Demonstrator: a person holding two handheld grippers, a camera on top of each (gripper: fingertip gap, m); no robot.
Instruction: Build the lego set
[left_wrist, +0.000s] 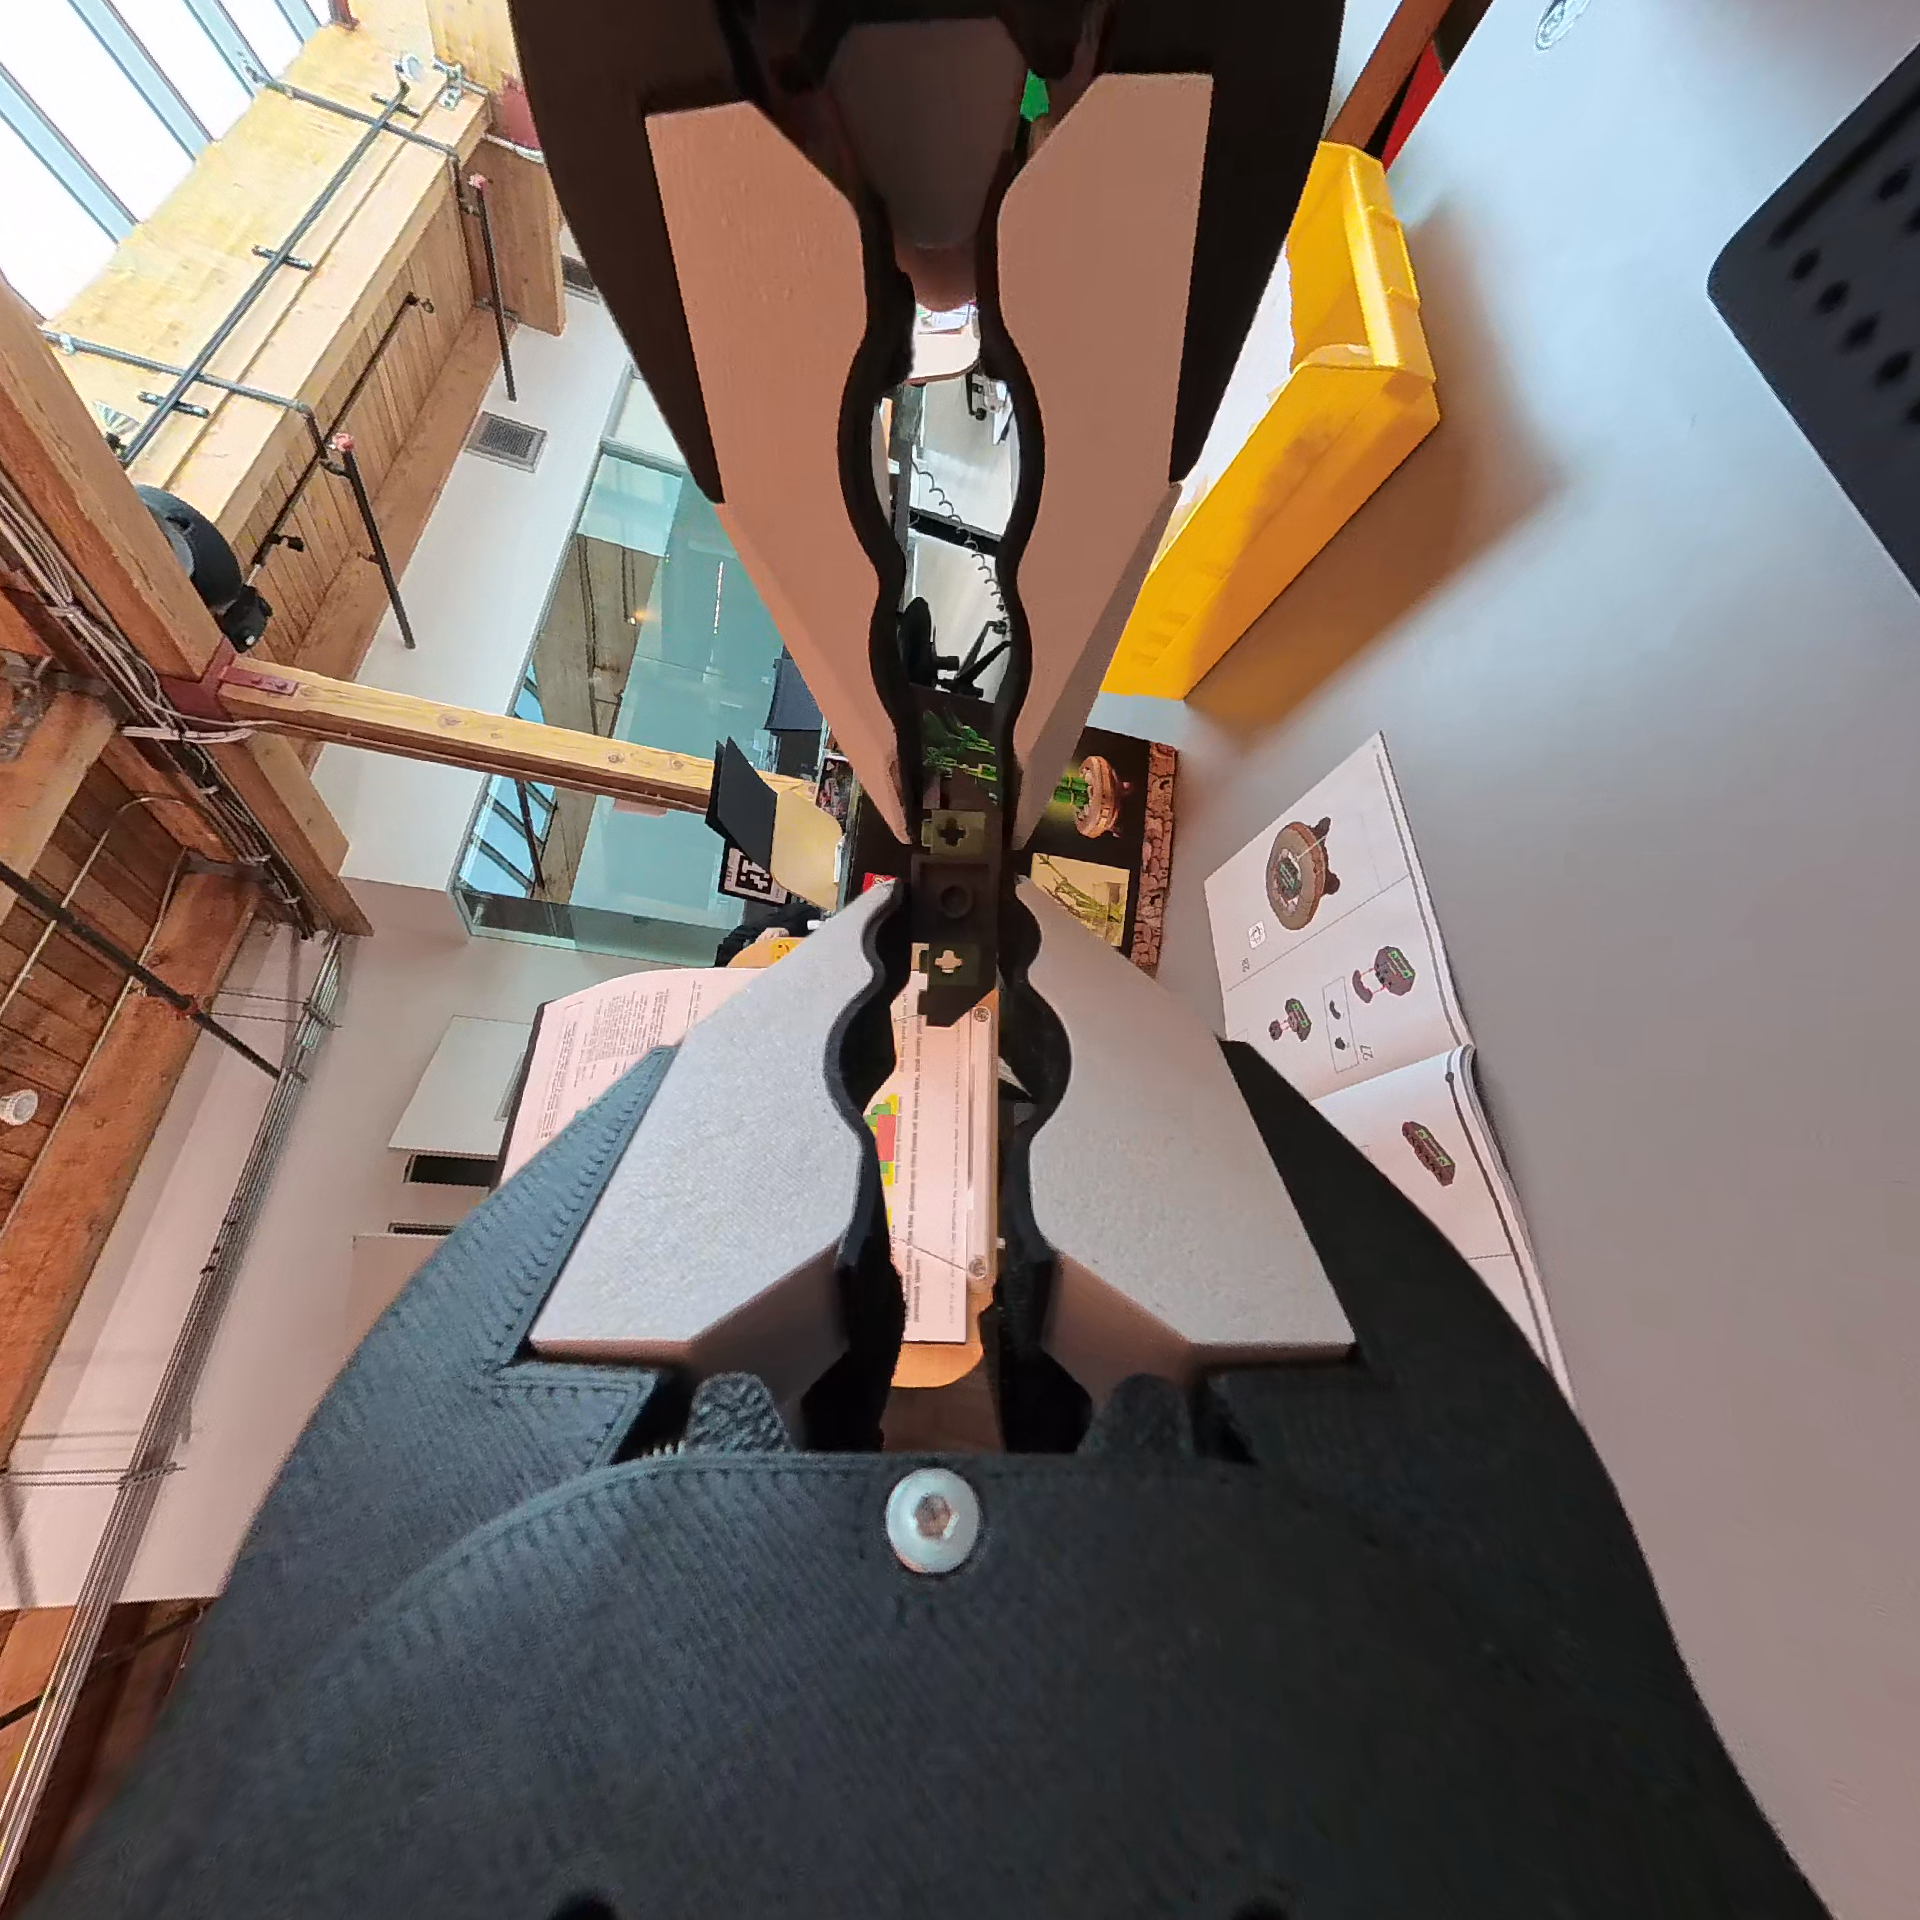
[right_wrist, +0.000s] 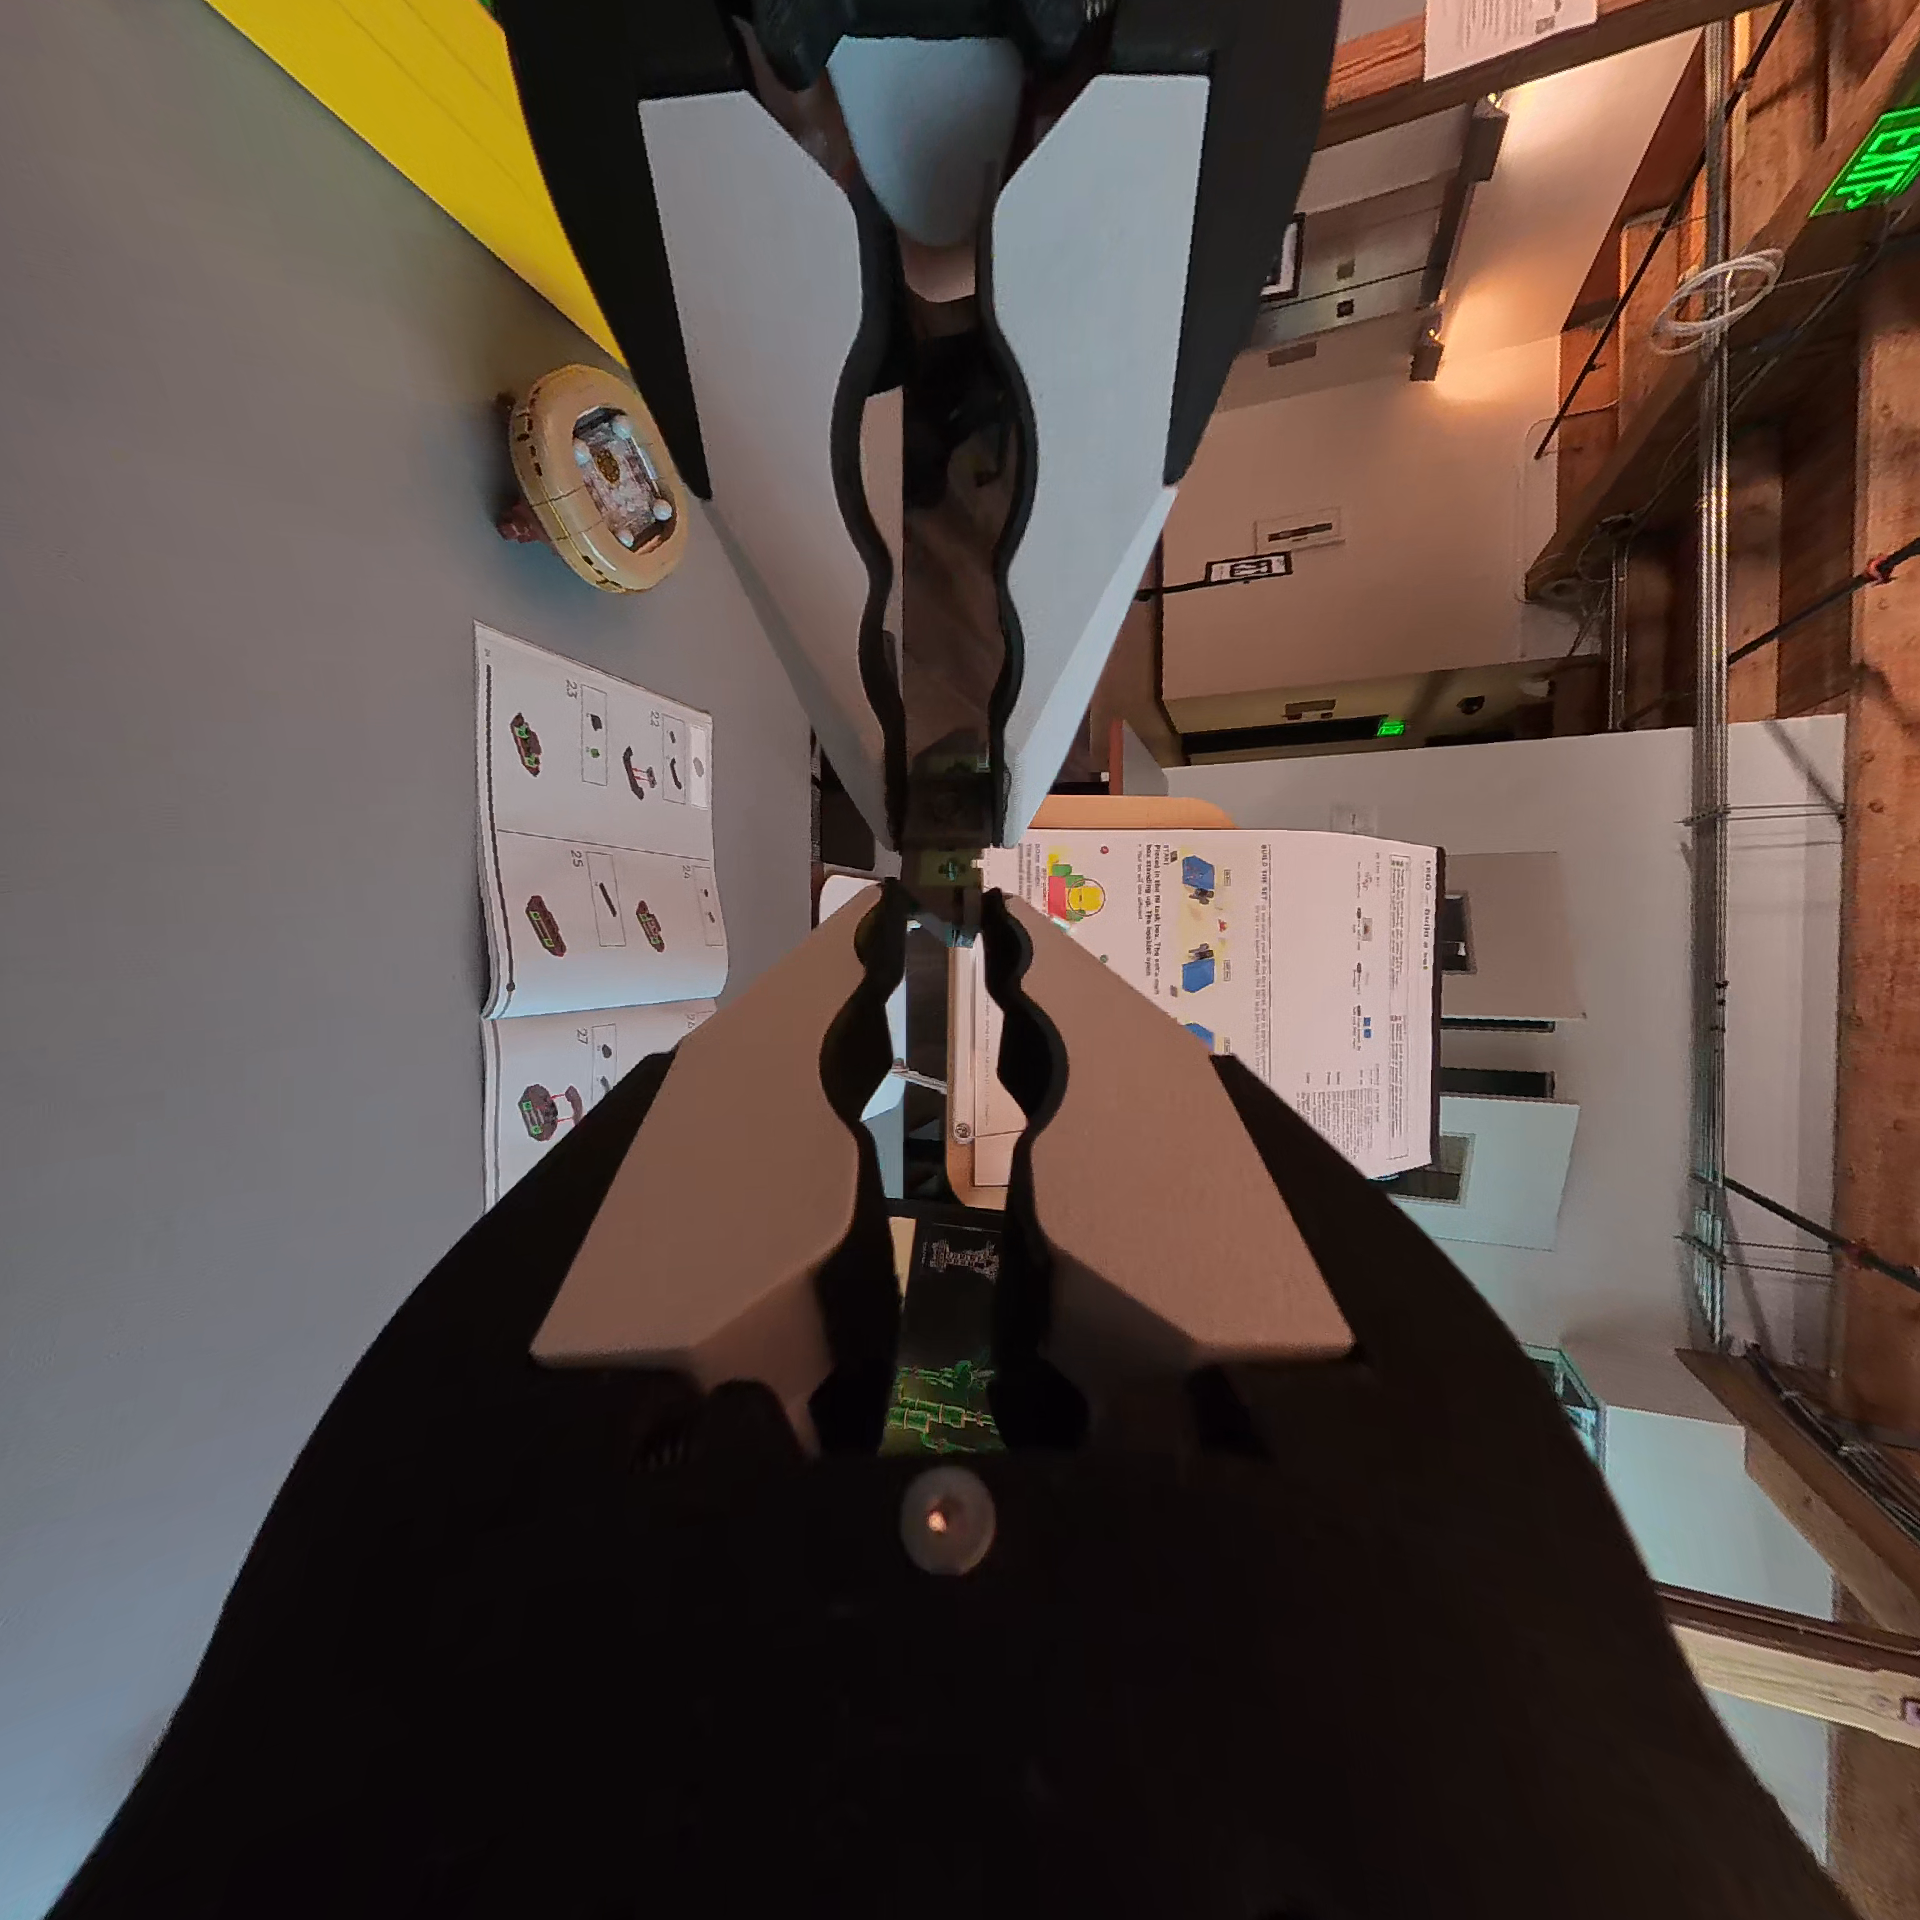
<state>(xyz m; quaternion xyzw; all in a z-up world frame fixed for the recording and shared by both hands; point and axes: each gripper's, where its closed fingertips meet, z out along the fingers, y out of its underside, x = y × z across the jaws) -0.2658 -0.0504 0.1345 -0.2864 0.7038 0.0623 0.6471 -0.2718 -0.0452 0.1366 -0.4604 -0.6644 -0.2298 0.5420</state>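
Note:
A small lego sub-assembly, dark brown with olive-green clip pieces, is held in the air between both grippers, which face each other tip to tip. My left gripper is shut on its near end. My right gripper comes from the top of the left wrist view and is shut on its far end. In the right wrist view the same assembly sits between my right gripper and the left gripper. A round tan lego base stands on the grey table.
An open instruction booklet lies on the table, also in the right wrist view. A yellow bin, the lego box, a black foam tray and a printed sheet on a stand are nearby. Less than 4 cm separates the two grippers' tips.

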